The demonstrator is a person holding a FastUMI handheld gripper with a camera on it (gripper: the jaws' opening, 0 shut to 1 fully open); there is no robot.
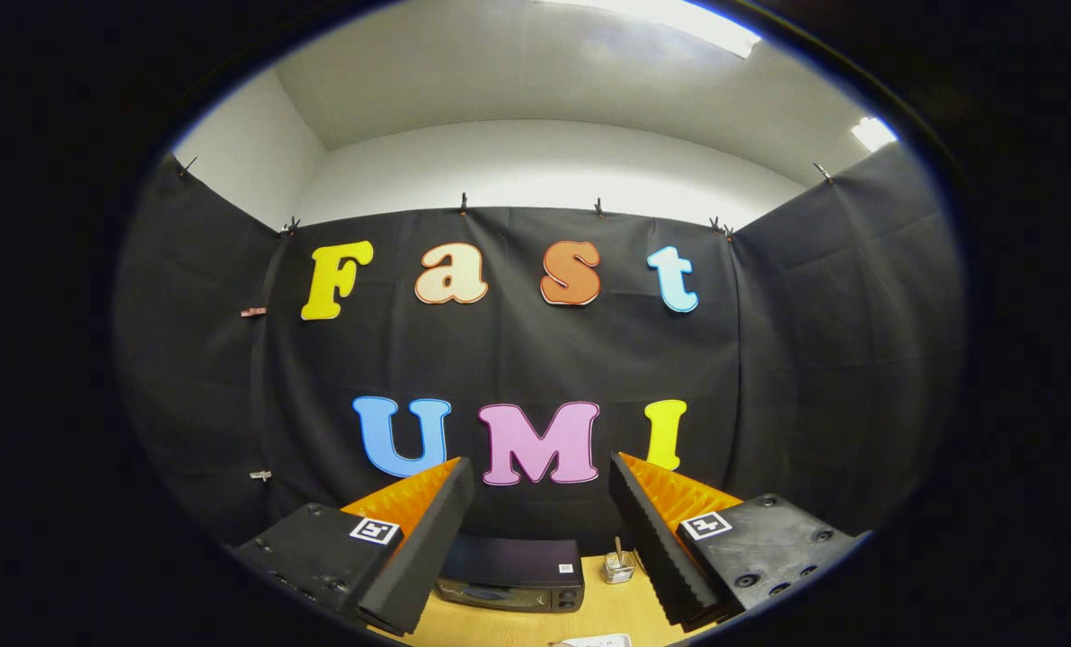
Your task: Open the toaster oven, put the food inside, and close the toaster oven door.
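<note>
A dark toaster oven [513, 575] stands on the wooden table [607, 611] against the black cloth wall, seen from above and some way off. Its door looks closed, with the glass front facing me. My gripper [540, 539] is open, held high above the table, and nothing is between its fingers. The oven shows in the gap between the fingers, partly hidden by the left finger [419, 557]. A pale object [594, 641] peeks in at the near edge of the table; I cannot tell what it is.
A small clear glass jar [618, 566] with a stick in it stands just right of the oven, close to the right finger [657, 548]. Black cloth walls enclose the booth on three sides.
</note>
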